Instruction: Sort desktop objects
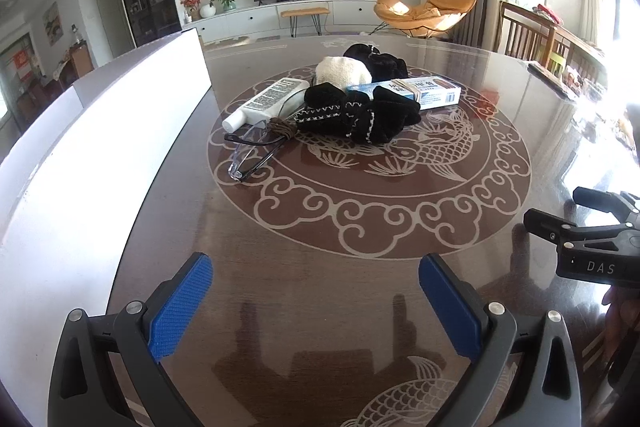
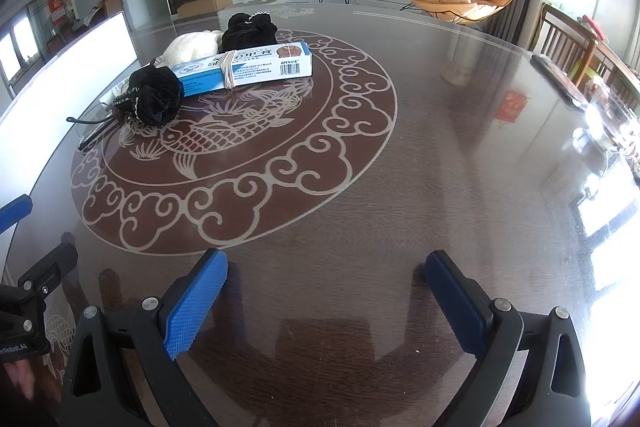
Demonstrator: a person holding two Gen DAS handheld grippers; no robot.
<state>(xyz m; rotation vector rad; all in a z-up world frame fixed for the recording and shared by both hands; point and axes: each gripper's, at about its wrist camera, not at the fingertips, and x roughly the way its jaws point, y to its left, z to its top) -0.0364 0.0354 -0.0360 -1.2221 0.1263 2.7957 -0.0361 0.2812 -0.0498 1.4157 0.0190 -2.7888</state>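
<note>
A pile of small objects lies on the round dark table (image 1: 320, 227). It holds a white tube (image 1: 266, 101), clear glasses with black arms (image 1: 249, 151), a brown hair tie (image 1: 281, 128), a black scrunchie (image 1: 360, 118), a blue-and-white box with a rubber band (image 1: 404, 91), a cream cloth (image 1: 340, 71) and a second black scrunchie (image 1: 376, 61). The right wrist view shows the box (image 2: 244, 69) and a black scrunchie (image 2: 156, 98) at upper left. My left gripper (image 1: 316, 281) is open, well short of the pile. My right gripper (image 2: 326, 277) is open over bare table.
A white box (image 1: 100, 147) stands along the table's left side. The right gripper's black body (image 1: 592, 243) shows at the right edge of the left wrist view. Wooden chairs (image 1: 532, 39) and clutter sit at the far right. A fish-and-cloud pattern marks the tabletop (image 2: 440, 147).
</note>
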